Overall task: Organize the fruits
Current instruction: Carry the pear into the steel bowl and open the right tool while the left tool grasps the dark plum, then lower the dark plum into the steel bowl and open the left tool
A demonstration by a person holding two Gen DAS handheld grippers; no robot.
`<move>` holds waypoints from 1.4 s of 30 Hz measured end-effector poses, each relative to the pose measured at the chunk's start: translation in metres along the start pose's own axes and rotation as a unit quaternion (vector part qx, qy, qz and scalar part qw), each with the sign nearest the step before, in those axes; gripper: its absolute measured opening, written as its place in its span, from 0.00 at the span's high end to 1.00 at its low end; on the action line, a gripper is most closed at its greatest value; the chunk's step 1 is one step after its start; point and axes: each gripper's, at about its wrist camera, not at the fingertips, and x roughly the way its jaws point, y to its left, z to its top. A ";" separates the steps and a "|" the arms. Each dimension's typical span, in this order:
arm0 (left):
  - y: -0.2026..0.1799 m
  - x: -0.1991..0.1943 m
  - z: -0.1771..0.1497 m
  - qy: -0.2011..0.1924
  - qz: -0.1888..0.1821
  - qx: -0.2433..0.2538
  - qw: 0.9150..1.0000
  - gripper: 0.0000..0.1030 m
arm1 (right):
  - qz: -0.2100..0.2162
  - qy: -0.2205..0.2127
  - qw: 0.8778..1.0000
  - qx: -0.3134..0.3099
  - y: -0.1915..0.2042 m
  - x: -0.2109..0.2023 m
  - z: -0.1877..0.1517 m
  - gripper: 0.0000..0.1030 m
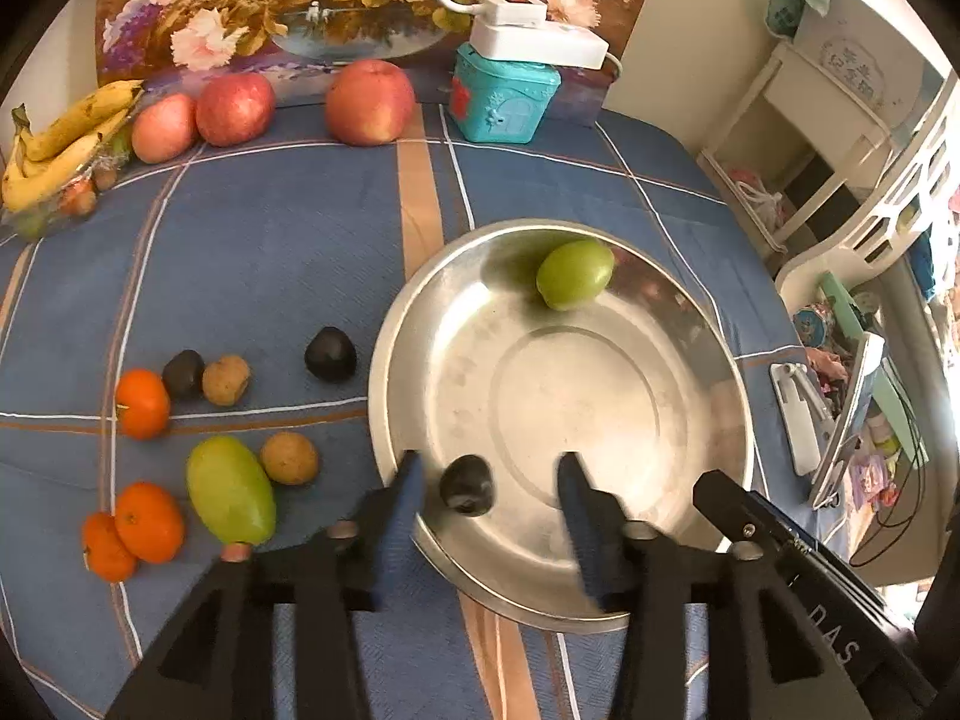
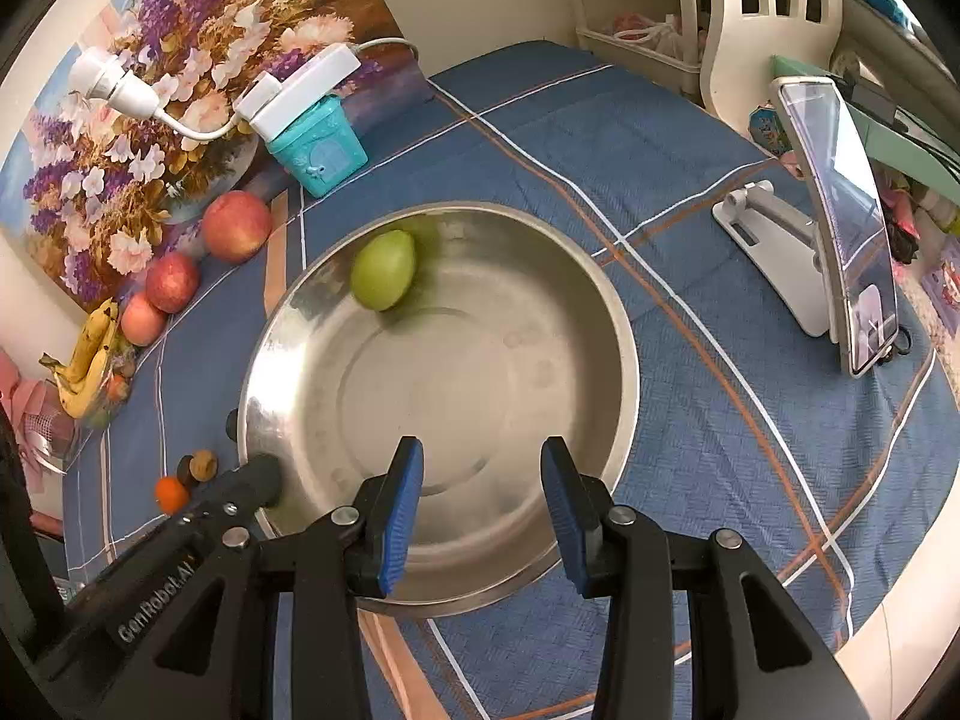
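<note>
- The left claw [image 1: 489, 480] hangs over the 7 o'clock rim of the round stainless-steel basin [image 1: 708, 324]; its jaws stand apart, gripping nothing.
- A small dark round fruit [image 1: 467, 485] lies blurred between them, clear of both pads; whether it rests on the basin wall cannot be told.
- A green oval fruit [image 1: 575, 273] sits against the basin's wall at 12 o'clock.
- The right claw [image 2: 482, 480] is partly open and empty above the basin's 6 o'clock side.
- On the blue checked cloth of the table [image 1: 252, 252], at 9 o'clock from the basin, lie three orange tangerines [image 1: 141, 403], two brown round fruits [image 1: 225, 380], two more dark fruits [image 1: 330, 354] and a large green mango-shaped fruit [image 1: 230, 489].
- In the right wrist view most of these are hidden behind the left claw's black body.
- The yellow bananas [image 1: 66, 138] are cut off at the frame's edge.
</note>
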 end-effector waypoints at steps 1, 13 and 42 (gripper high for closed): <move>0.000 0.000 0.000 0.000 0.000 0.001 1.000 0.49 | 0.000 0.000 1.000 0.000 0.000 0.000 0.000 0.59; 0.051 -0.020 -0.011 -0.006 0.046 -0.063 0.997 0.22 | -0.016 0.011 0.999 -0.031 0.012 0.007 -0.006 0.45; 0.212 -0.099 -0.038 -0.067 0.203 -0.224 0.951 0.00 | 0.024 -0.019 0.990 -0.137 0.084 0.013 -0.037 0.05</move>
